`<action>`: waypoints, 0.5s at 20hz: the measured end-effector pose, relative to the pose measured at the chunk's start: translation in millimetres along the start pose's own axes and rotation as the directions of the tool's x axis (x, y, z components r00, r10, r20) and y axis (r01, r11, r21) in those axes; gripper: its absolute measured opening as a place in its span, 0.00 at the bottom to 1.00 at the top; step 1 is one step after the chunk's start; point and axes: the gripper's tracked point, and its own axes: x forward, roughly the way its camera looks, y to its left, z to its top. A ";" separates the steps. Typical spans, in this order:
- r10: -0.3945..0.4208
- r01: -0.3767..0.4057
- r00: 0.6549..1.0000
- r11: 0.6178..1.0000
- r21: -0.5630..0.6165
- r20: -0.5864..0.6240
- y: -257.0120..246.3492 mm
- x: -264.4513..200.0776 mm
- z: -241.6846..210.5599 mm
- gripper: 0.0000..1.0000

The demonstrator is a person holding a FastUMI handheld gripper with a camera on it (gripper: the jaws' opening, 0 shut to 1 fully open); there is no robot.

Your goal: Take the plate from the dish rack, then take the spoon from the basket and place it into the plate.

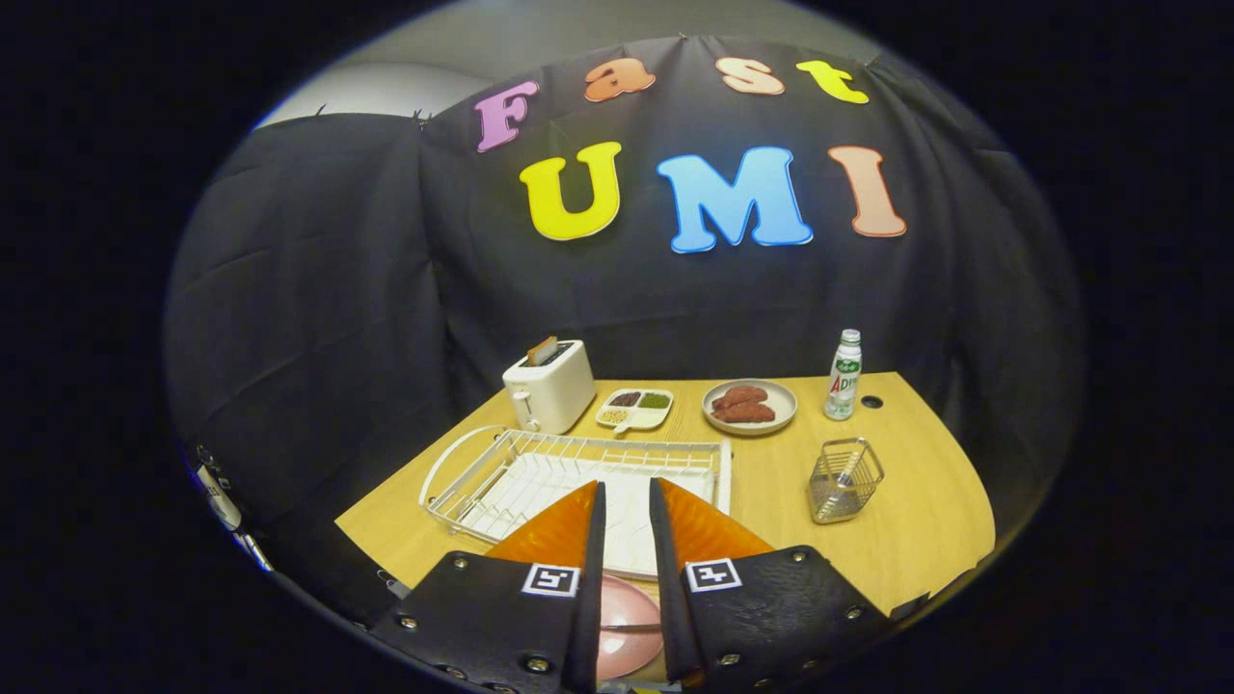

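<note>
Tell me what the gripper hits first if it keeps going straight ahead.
Probably the white dish rack: the gripper has its fingers close together, nothing between the tips, aimed over the rack's tray. Depth is unclear.

The rack (pixel 578 472) lies just ahead of the jaws, which stand a narrow gap apart, and blocks the desk's (pixel 925 501) left half. Below and between them sits the plate (pixel 622 627) with a spoon (pixel 631 627) on it. To the right, the basket (pixel 845 479) stands alone with bare desk around it, a wide lane between it and the rack. Along the far edge the toaster (pixel 549 386), tray (pixel 634 409), dish (pixel 749 406) and bottle (pixel 844 376) form a row with small gaps.
</note>
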 end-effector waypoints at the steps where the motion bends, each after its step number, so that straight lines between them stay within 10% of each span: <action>1: -0.010 0.010 1.000 1.000 -0.003 0.027 -9.6 -0.6 12.9 0.26; 10: -0.112 0.120 0.957 0.993 -0.011 0.268 -97.8 -15.0 140.7 0.26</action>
